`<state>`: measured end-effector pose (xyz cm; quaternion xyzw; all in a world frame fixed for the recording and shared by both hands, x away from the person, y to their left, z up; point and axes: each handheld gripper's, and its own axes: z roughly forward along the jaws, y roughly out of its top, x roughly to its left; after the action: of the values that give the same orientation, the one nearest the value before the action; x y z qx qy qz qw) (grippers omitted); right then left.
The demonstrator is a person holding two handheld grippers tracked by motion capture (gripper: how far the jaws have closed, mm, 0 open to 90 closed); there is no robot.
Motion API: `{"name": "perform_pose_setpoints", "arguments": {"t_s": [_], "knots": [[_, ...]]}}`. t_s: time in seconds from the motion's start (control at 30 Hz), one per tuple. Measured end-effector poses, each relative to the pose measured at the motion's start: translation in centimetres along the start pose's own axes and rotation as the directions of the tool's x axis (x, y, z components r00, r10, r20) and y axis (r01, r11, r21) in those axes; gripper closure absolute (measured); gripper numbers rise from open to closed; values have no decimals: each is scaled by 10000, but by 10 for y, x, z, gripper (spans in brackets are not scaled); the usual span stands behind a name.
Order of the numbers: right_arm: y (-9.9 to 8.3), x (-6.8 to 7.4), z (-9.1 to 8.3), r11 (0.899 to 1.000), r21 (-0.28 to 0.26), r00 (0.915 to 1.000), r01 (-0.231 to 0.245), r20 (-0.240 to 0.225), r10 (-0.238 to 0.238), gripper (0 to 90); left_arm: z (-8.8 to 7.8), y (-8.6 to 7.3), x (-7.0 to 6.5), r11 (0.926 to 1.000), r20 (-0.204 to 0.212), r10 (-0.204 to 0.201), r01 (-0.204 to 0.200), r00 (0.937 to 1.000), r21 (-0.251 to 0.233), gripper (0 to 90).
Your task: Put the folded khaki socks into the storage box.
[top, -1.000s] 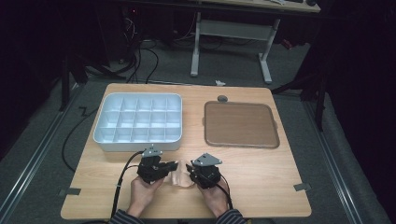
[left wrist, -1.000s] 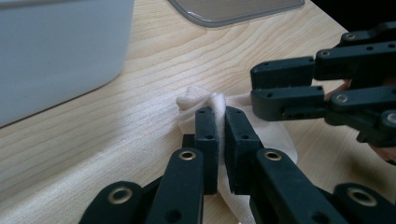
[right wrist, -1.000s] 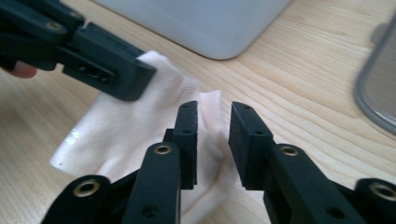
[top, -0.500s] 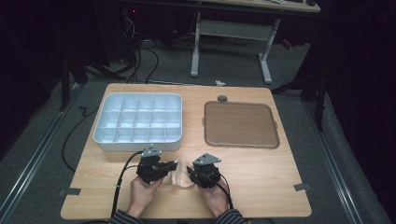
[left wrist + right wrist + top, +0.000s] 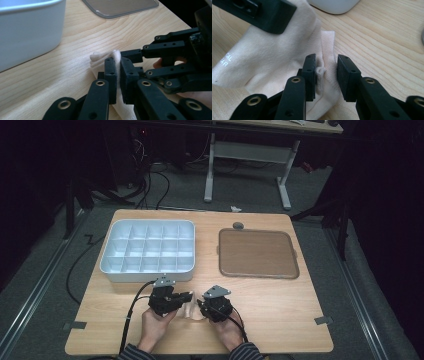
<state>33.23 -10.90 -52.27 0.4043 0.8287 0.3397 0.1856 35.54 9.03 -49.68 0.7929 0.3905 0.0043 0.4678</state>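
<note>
Near the front edge of the table [image 5: 280, 320], between the two hands, lies a cream sock [image 5: 262, 62]. It's got white lettering on it, but only bits read: "CAL" over "AR" in the right gripper view, the rest runs off the edge.

Left gripper [image 5: 118, 80] is clamped shut on a fold of the sock, cloth pinched between the pads. Right gripper [image 5: 325, 75] has its jaws partly apart over the ribbed cuff; one pad touches a little bunched fold, the other stands clear, so no real grip. Those jaws have just been closing a bit with the cloth between them.

Compared with a second ago, hardly anything differs: both hands sit at the same spot, sock in the same place. White divided tray [image 5: 148, 251] and brown lid [image 5: 257, 253] farther back haven't budged either, well apart from the sock.
</note>
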Motion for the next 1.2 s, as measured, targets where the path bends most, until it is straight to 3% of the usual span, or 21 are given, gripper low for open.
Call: {"name": "perform_pose_setpoints", "arguments": {"t_s": [0.5, 0.9, 1.0, 1.2], "knots": [[1, -2, 3, 10000, -58, 9998, 37, -207, -38, 699, 6, 10, -7, 9985, 39, 471, -472, 9989, 279, 853], [3, -1, 6, 9998, -64, 9990, 205, -408, -208, 706, 11, 12, -5, 9992, 292, 360, -366, 9989, 185, 852], [8, 1, 9, 9991, 0, 9982, 416, -424, -415, 708, 13, 12, -4, 9990, 254, 400, -405, 9989, 186, 852], [9, 0, 10, 9994, 56, 9978, 350, -561, -346, 702, 14, 11, -3, 9987, 168, 467, -470, 9988, 178, 852]]}}
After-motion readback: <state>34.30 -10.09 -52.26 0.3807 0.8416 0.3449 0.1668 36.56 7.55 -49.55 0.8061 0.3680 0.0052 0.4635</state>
